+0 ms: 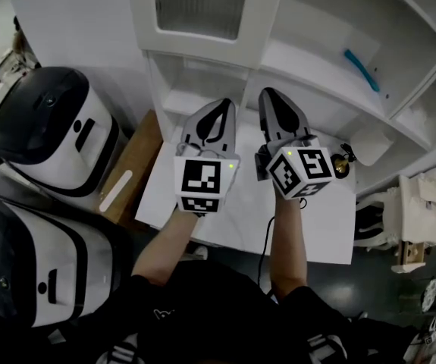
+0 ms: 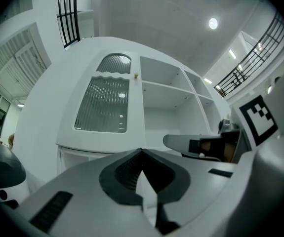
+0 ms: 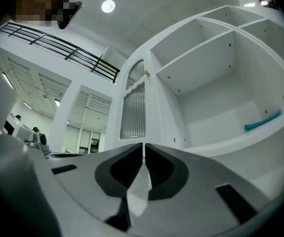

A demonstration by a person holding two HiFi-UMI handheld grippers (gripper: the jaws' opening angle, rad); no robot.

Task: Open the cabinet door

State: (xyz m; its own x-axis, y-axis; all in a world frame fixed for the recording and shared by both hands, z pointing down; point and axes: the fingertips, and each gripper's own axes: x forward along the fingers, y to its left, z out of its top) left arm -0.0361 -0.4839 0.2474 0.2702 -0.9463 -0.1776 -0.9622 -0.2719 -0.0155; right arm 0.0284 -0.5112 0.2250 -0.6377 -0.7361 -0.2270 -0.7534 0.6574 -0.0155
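A white cabinet stands ahead, and its door (image 1: 199, 6) with a ribbed glass pane looks closed at the cabinet's left half. The door (image 2: 104, 105) carries a small knob (image 2: 136, 75) at its right edge, also visible as the knob (image 3: 146, 73) in the right gripper view. My left gripper (image 1: 219, 105) and right gripper (image 1: 269, 93) are side by side over a white table, both pointing at the cabinet and short of it. Both are shut with nothing between the jaws. The door (image 3: 133, 107) lies left of the open shelves.
Two black-and-white appliances (image 1: 51, 127) (image 1: 28, 256) stand at the left beside a wooden board (image 1: 130, 173). The white table (image 1: 324, 226) is under my hands. A teal tool (image 1: 362, 68) lies on an open shelf. A small brass object (image 1: 344, 161) sits right of the right gripper.
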